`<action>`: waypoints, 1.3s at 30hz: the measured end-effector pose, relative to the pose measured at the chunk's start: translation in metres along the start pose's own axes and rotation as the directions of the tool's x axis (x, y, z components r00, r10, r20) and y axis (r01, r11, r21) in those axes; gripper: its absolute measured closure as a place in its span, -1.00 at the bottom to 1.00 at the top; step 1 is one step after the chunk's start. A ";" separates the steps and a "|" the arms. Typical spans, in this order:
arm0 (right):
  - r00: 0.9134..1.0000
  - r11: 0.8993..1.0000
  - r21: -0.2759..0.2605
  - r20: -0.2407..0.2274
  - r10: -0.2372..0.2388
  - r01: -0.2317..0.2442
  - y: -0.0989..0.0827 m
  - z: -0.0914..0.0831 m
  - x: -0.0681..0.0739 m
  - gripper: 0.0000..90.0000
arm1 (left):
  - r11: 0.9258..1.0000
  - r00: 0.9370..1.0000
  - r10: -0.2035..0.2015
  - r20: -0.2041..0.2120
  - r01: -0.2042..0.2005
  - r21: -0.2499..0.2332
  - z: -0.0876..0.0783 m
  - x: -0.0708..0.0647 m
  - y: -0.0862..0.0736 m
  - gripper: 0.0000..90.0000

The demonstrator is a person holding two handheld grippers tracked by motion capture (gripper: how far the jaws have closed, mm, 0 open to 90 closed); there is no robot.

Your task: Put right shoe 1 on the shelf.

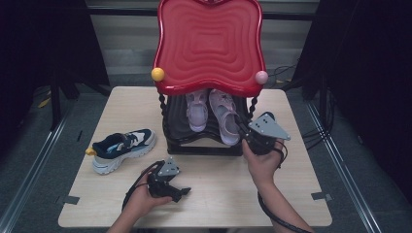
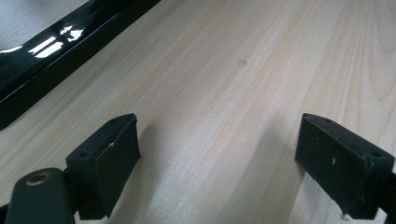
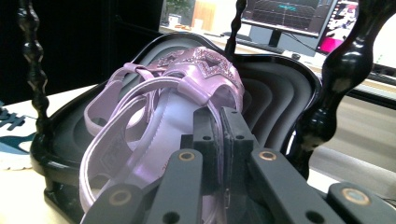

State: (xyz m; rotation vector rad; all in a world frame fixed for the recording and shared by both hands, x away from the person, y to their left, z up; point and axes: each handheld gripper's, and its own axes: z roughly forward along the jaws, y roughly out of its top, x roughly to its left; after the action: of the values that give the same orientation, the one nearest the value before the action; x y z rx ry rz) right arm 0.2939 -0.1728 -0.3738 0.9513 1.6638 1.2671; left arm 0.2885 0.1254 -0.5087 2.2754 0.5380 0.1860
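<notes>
High view: the right gripper [image 1: 246, 137] is at the purple sandal [image 1: 224, 116] on the low black shelf [image 1: 204, 147] of the rack, near the desk's [image 1: 204, 204] far edge. If the hand pulls too fast, the sandal could slip out and fall.

Left gripper view: the left gripper [image 2: 219, 163] has its jaws spread over bare wood, holding nothing.

Right gripper view: the jaws are pressed together on the sandal's back strap [image 3: 140, 163]. The sandal is shiny, with glittery stars at its toe.
</notes>
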 end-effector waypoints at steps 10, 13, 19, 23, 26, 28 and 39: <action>0.997 1.000 -0.003 0.074 -0.001 0.001 0.002 0.013 0.009 0.90 | 1.000 1.000 -0.001 0.000 0.001 0.002 0.000 0.000 0.000 -0.71; 0.996 1.000 0.003 0.087 0.005 -0.005 0.002 0.017 0.012 0.90 | 1.000 1.000 -0.001 0.000 0.001 0.001 0.000 0.000 0.000 -0.72; 0.992 1.000 0.005 0.128 -0.007 0.007 0.002 0.028 0.019 0.90 | 1.000 1.000 0.000 -0.002 0.000 0.002 0.000 0.000 0.000 -0.72; 0.990 1.000 0.005 0.138 0.011 -0.012 0.001 0.032 0.020 0.90 | 1.000 1.000 0.001 -0.002 -0.001 0.002 0.000 0.000 0.000 -0.72; 0.989 1.000 0.003 0.150 0.008 -0.008 0.000 0.036 0.021 0.90 | 1.000 1.000 0.002 -0.003 -0.002 0.004 0.000 0.000 0.000 -0.72; 0.987 1.000 -0.002 0.162 0.022 -0.022 -0.002 0.039 0.020 0.90 | 1.000 1.000 0.003 -0.003 -0.003 0.005 0.000 0.000 0.000 -0.72; 0.981 1.000 -0.003 0.193 0.030 -0.030 -0.007 0.052 0.016 0.90 | 1.000 1.000 0.003 -0.003 -0.003 0.005 0.000 0.000 0.000 -0.72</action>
State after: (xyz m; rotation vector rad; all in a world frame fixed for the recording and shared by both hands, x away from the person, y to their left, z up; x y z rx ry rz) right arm 0.3348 -0.1417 -0.3918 1.0679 1.5043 1.1553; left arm 0.2883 0.1253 -0.5084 2.2811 0.5374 0.1899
